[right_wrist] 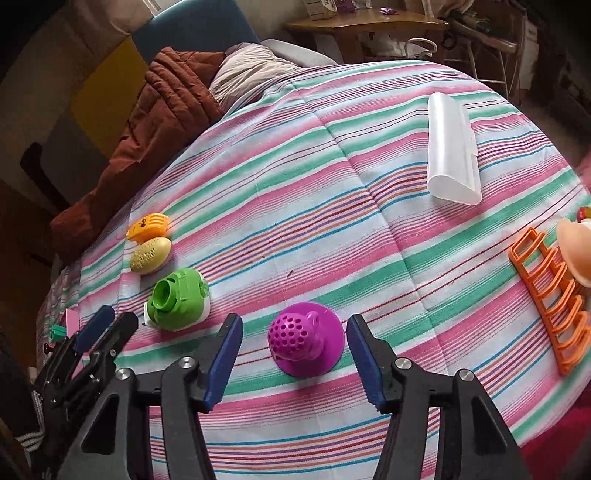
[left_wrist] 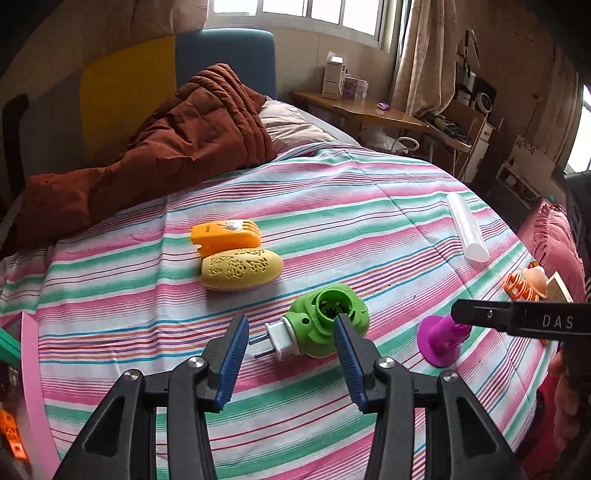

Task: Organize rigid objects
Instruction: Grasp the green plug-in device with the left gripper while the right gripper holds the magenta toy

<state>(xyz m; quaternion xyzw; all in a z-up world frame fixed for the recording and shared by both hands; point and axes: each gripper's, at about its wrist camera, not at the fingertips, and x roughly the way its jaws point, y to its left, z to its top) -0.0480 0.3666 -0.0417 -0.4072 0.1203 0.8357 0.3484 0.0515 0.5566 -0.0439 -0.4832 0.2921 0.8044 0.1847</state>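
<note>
Striped bed (left_wrist: 332, 206) — wooden desk (left_wrist: 369, 110), bright window (left_wrist: 314, 14)

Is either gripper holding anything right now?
No. The right gripper stands open around the purple piece; the left gripper is open and empty.

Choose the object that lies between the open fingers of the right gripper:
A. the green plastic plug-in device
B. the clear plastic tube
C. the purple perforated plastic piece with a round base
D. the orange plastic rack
C: the purple perforated plastic piece with a round base sits on the striped bedsheet between the right gripper fingers, untouched.
</note>
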